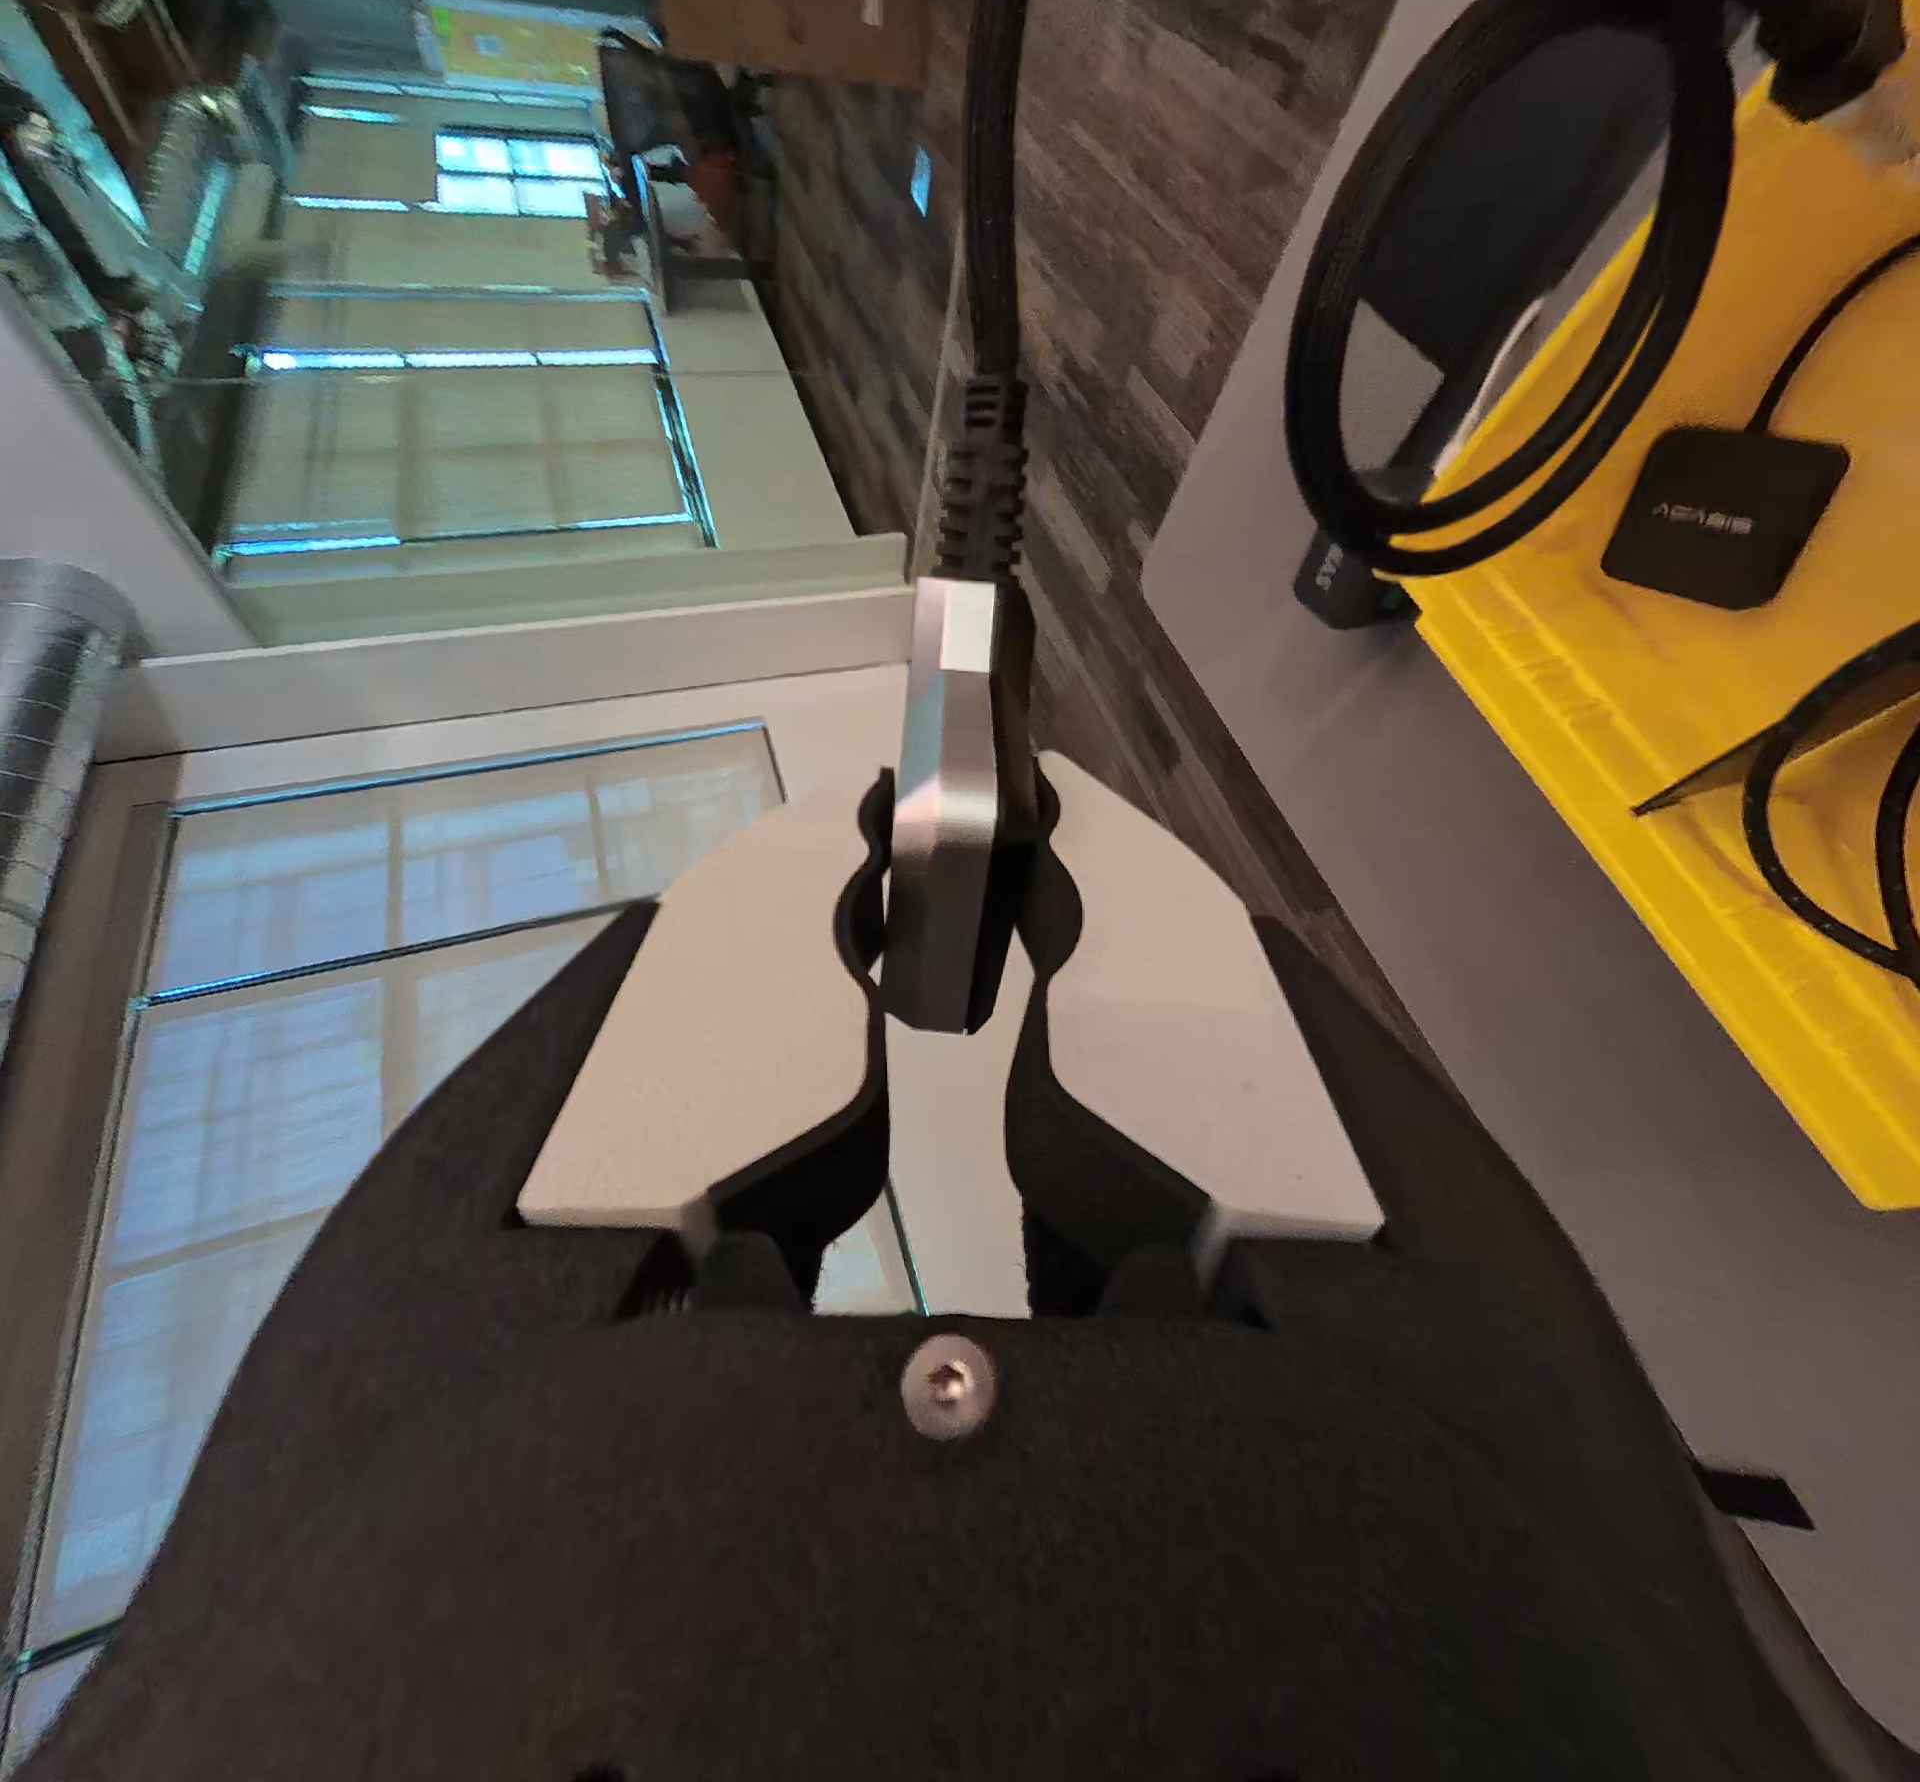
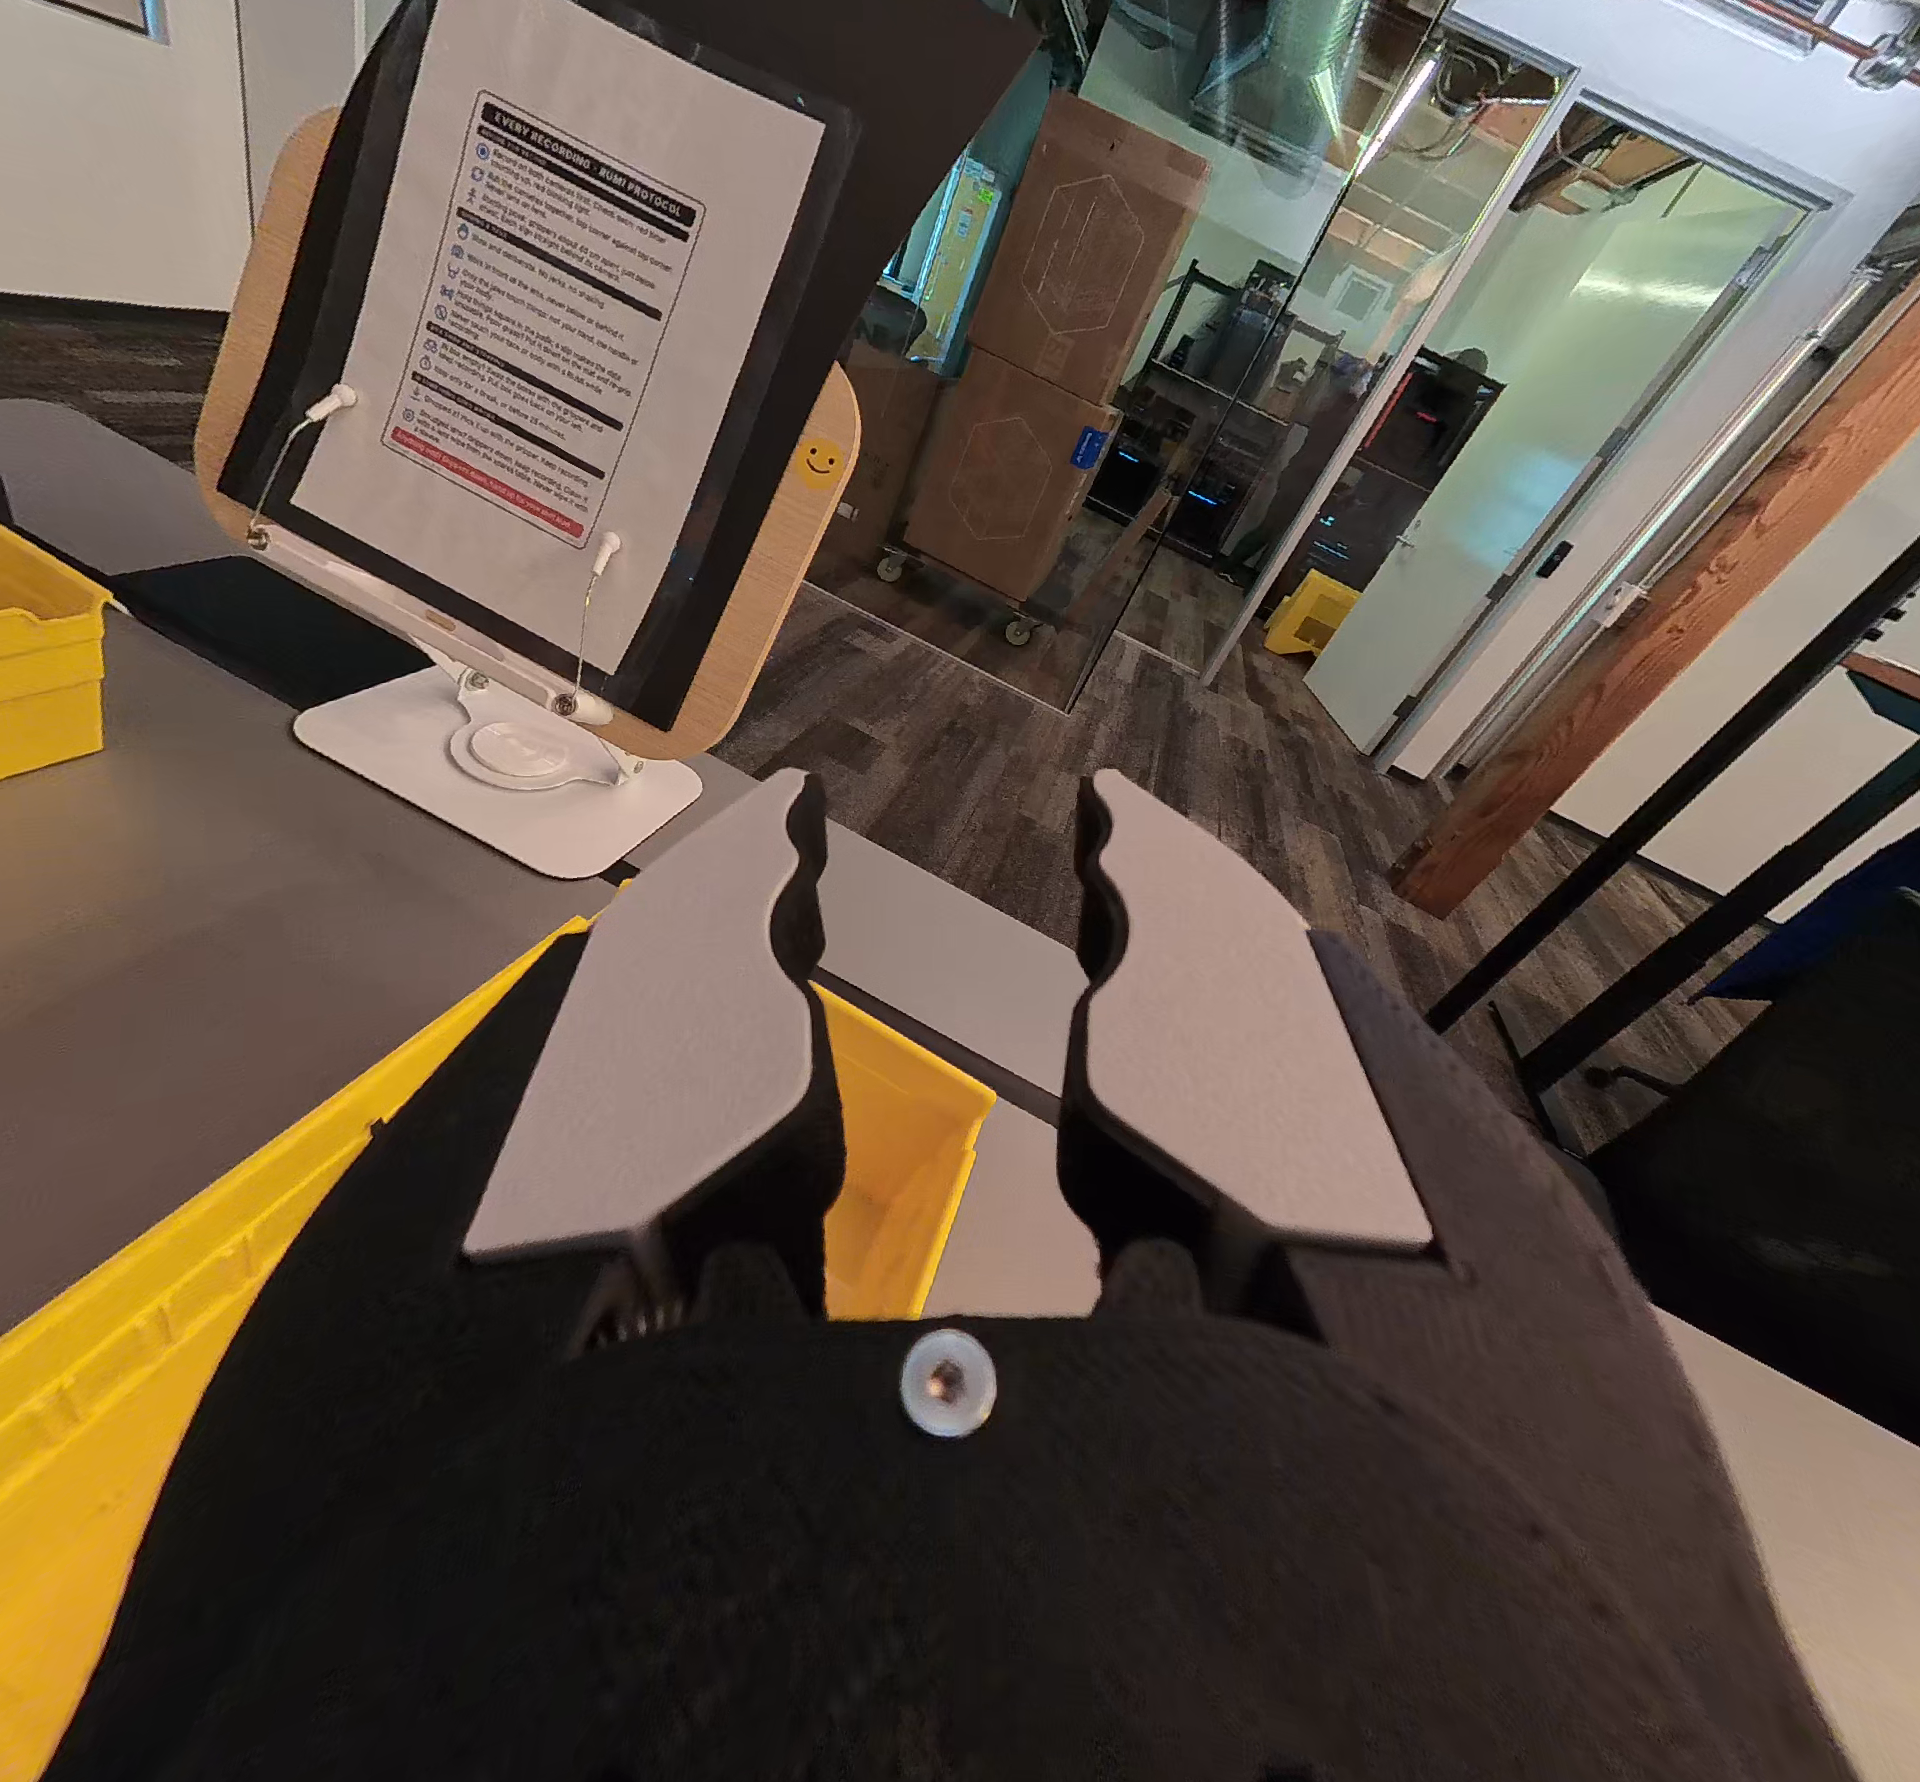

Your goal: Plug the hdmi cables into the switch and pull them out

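My left gripper is shut on the silver plug of an HDMI cable and holds it in the air, tilted sideways. Its black braided cable runs away from the fingers out of the top of the view. To the right, a coiled black cable hangs over the edge of a yellow tray. A small black square box with a thin lead lies in that tray. My right gripper is open and empty above the corner of a yellow tray.
A grey table carries the trays. A document stand on a white base stands at the table's far edge. Another yellow bin sits at the left. Glass walls and stacked cardboard boxes lie beyond. Tip to tip, the grippers are about 55 cm apart.
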`<state>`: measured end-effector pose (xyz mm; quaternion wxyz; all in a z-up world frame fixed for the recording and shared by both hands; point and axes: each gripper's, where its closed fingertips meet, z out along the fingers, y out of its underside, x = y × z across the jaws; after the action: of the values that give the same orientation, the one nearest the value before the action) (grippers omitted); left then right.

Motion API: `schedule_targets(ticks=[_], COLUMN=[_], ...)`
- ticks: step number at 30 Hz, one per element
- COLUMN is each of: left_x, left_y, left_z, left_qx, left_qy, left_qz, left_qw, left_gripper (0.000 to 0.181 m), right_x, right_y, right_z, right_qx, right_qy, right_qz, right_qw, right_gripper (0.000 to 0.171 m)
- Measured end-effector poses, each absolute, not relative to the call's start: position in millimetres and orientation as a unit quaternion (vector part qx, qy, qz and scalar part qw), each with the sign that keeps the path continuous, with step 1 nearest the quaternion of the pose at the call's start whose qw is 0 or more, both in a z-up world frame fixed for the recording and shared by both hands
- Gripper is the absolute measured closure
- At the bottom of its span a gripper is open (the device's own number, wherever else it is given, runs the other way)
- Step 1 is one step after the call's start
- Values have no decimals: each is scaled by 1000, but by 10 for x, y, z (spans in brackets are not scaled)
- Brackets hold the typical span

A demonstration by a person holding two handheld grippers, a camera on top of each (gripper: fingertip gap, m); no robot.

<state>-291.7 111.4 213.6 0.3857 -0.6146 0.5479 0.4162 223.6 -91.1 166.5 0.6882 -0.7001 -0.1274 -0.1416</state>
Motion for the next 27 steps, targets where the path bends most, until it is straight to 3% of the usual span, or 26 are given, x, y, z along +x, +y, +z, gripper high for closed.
schedule_targets(ticks=[3, 7, 17, 22, 27], left_x=[-2579, -2061, -1368, -1150, -811], left_y=[808, 346, -76, 164, 59], left_z=[2241, 1998, 370, -76, -666], left_qx=[-600, -591, -620, -637, -674], left_qy=[569, 625, 698, 648, 631], left_qz=[386, 307, 244, 305, 253], left_qw=[410, 408, 264, 287, 290], left_gripper=[160, 160, 160, 160, 160], right_x=[2248, 2254, 2335, 2452, 2676], right_y=[-945, -995, -1041, -975, -852], right_z=[1680, 1697, 1676, 1507, 1138], right_qx=[-699, -697, -702, -729, -782], right_qy=[-126, -128, -124, -126, -118], right_qz=[-141, -137, -134, -151, -157], right_qw=[690, 692, 689, 656, 591], right_gripper=[124, 125, 125, 125, 125])
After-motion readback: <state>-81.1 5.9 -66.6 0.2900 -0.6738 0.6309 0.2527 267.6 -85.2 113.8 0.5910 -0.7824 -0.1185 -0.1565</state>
